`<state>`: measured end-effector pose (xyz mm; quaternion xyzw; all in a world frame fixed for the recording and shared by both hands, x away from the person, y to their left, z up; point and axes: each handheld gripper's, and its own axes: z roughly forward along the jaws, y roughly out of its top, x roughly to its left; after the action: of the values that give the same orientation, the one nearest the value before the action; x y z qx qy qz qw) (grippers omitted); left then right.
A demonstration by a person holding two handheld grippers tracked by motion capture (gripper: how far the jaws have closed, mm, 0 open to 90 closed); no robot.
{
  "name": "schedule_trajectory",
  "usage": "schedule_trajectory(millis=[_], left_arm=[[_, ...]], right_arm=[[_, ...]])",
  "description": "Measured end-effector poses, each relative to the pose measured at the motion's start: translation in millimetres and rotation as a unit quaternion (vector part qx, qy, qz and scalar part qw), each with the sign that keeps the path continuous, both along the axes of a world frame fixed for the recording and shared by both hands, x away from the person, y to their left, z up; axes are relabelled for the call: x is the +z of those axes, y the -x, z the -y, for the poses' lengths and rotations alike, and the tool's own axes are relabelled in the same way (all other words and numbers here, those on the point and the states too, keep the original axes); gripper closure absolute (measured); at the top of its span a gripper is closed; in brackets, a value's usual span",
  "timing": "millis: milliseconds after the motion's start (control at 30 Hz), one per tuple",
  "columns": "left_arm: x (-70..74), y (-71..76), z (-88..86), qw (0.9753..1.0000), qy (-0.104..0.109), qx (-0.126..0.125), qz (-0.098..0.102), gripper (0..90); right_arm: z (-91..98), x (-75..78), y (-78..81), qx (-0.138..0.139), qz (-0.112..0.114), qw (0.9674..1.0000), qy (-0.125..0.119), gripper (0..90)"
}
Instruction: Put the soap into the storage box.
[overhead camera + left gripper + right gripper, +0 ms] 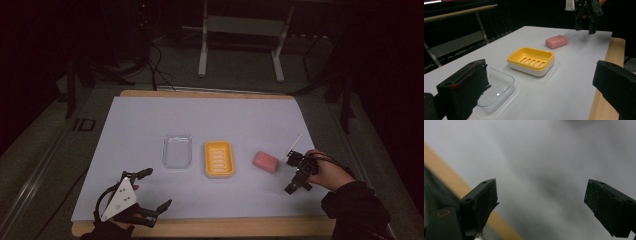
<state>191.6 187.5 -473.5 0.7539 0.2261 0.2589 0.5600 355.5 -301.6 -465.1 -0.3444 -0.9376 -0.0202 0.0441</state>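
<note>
Dark room all around, and a white sheet covers the wooden worktop [200, 227] in the high view. Dead centre sits the yellow soap dish [218, 159], with the clear lid [177, 151] just beside it at nine o'clock and the pink soap [265, 161] near it at three o'clock. Right gripper [294, 172] hovers just beside the soap, at its three o'clock, fingers spread and nothing between them. Left gripper [155, 189] rests down at seven o'clock of the sheet, fingers wide, well apart from everything. Over to the left gripper view: lid lies by the left finger [464, 90], dish at centre, soap beyond at one o'clock, right gripper hanging above the sheet behind it. Right gripper view now: blurred white sheet between two wide-set fingers [482, 202], empty, wooden edge at eight o'clock.
</note>
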Motion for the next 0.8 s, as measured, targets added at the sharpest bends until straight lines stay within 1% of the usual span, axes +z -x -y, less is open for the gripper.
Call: schedule_trajectory(millis=[67,100,133,200,233,267,300,367,400,500,600,633,700,733,800], left_arm=[[0.0,0.1,-0.1,1.0,-0.002,0.006,0.002,0.6],[0.0,-0.1,-0.4,1.0,-0.001,0.007,0.0,0.6],[0.1,-0.2,-1.0,1.0,0.001,0.007,-0.001,0.6],[0.2,-0.4,-1.4,1.0,0.001,0.008,0.0,0.6],[0.1,-0.5,-1.3,1.0,0.001,0.007,-0.001,0.6],[0.0,-0.5,-1.0,1.0,0.001,0.007,-0.002,0.6],[-0.1,-0.4,-0.7,1.0,0.0,0.006,-0.001,0.6],[-0.2,-0.3,-0.3,1.0,0.001,0.005,-0.001,0.6],[-0.2,-0.3,-0.2,1.0,0.001,0.005,-0.002,0.6],[-0.1,-0.2,-0.7,1.0,0.002,0.006,-0.001,0.6],[0.1,-0.2,-1.0,1.0,0.002,0.007,0.0,0.6],[0.1,-0.1,-1.0,1.0,0.002,0.007,0.0,0.6],[0.1,0.3,-0.8,1.0,0.001,0.006,0.0,0.6],[0.0,0.4,-0.7,1.0,0.0,0.006,0.0,0.6],[-0.2,0.7,-0.4,1.0,-0.001,0.006,0.0,0.6]], right_arm=[[3.0,3.3,-2.6,0.003,0.011,0.9999,0.003,11.8],[4.7,5.2,-4.9,-0.001,0.014,0.9999,0.004,15.2],[6.4,7.1,-7.1,-0.007,0.017,0.9998,0.003,16.5],[7.3,9.2,-8.9,-0.005,0.011,0.9999,0.011,15.5],[8.2,9.9,-10.5,-0.001,0.013,0.9999,0.009,14.4],[8.2,10.3,-11.7,0.0,0.009,0.9999,0.009,14.1],[8.3,10.2,-12.8,0.002,0.003,0.9999,0.011,13.5],[8.4,10.2,-15.8,0.014,0.004,0.9998,0.013,13.7],[7.9,10.4,-17.1,0.016,0.002,0.9998,0.014,13.3],[6.7,10.5,-20.9,0.044,0.015,0.9988,0.014,13.7],[3.7,9.8,-24.1,0.047,0.007,0.9988,0.013,16.3],[2.1,10.5,-25.6,0.043,0.008,0.9989,0.013,18.0],[-0.6,12.0,-27.7,0.048,0.015,0.9987,0.011,17.9],[-2.7,13.4,-29.2,0.049,0.017,0.9987,0.006,17.8],[-6.1,15.4,-31.3,0.054,0.018,0.9984,0.003,17.2]])
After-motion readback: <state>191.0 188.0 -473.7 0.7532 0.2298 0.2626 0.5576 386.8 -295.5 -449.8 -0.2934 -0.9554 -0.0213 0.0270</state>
